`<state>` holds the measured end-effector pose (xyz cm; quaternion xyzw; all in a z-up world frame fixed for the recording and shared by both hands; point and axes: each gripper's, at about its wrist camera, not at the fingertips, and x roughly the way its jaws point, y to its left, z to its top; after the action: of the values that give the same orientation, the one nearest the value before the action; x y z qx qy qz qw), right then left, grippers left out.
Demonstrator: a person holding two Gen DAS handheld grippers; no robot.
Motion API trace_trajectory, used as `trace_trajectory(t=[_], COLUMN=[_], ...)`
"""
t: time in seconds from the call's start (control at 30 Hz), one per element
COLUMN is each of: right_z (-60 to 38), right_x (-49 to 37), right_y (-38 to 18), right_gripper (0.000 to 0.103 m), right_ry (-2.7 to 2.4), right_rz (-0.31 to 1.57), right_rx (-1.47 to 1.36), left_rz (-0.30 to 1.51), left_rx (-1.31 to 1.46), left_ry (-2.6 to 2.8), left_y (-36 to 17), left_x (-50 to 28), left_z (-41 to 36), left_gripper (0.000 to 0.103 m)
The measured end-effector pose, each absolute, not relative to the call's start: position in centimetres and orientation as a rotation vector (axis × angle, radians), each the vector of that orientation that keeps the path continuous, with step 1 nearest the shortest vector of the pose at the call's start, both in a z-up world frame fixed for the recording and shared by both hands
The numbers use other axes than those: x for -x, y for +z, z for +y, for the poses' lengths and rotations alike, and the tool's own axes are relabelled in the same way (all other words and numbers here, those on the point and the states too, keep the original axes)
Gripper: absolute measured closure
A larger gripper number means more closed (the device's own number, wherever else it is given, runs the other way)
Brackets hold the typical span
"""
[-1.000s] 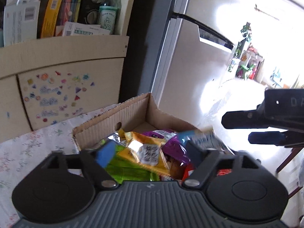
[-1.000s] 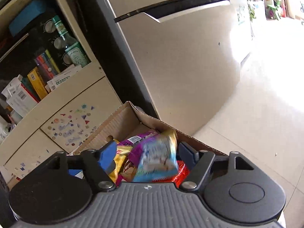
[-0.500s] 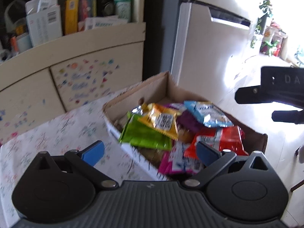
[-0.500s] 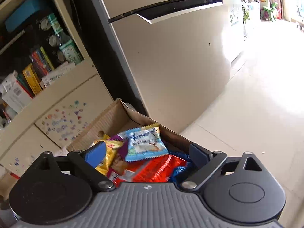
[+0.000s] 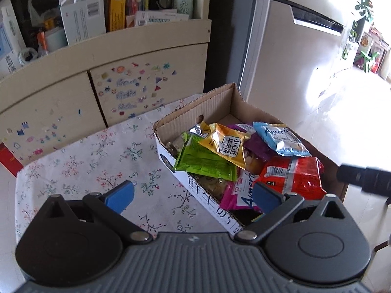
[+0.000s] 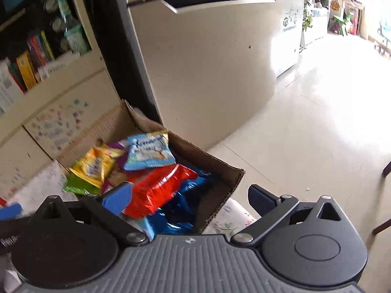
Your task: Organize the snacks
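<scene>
An open cardboard box sits on the floral table, filled with snack packets. A light blue packet lies on top, with yellow, green, red and pink packets around it. My left gripper is open above the box's near corner, holding nothing. In the right wrist view the same box shows the light blue packet, the red one and blue foil packets. My right gripper hovers over the box's near end, its jaws opening with nothing between them.
A cream cabinet with stickers stands behind the table, and its shelf is crowded with boxes and bottles. A beige fridge is just past the box. A tiled floor lies to the right, beyond the table edge.
The light blue packet left the right gripper's fingers and now lies on the pile. Both grippers' jaws have widened, and both have drawn back from the box.
</scene>
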<state>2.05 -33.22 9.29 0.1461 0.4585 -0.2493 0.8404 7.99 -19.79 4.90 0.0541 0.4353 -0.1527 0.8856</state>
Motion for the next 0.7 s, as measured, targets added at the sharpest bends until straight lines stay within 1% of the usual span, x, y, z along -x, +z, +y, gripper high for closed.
trace_trajectory(t=[0.17, 0.27, 0.33, 0.7], right_z=[-32.5, -31.7, -31.3, -30.6], right_x=[-2.6, -3.0, -3.3, -3.9], right_y=[8.4, 7.9, 7.5, 6.8], right_gripper=[0.0, 0.0, 0.0, 0.0], right_ry=[-0.533, -0.522, -0.526, -0.551], right_rz=[1.012, 1.035, 1.045, 1.076], right_rx=[-0.275, -0.248, -0.229, -0.206], left_rz=[0.921, 0.969, 0.953, 0.904], left_rx=[-0.098, -0.104, -0.08, -0.137], left_ry=[-0.315, -0.321, -0.313, -0.316], left_y=[3.4, 2.7, 2.9, 2.8], left_x=[-8.4, -8.9, -9.0, -9.3], left_z=[-19.6, -19.6, -19.3, -20.0], left_gripper=[0.001, 0.001, 0.001, 0.001])
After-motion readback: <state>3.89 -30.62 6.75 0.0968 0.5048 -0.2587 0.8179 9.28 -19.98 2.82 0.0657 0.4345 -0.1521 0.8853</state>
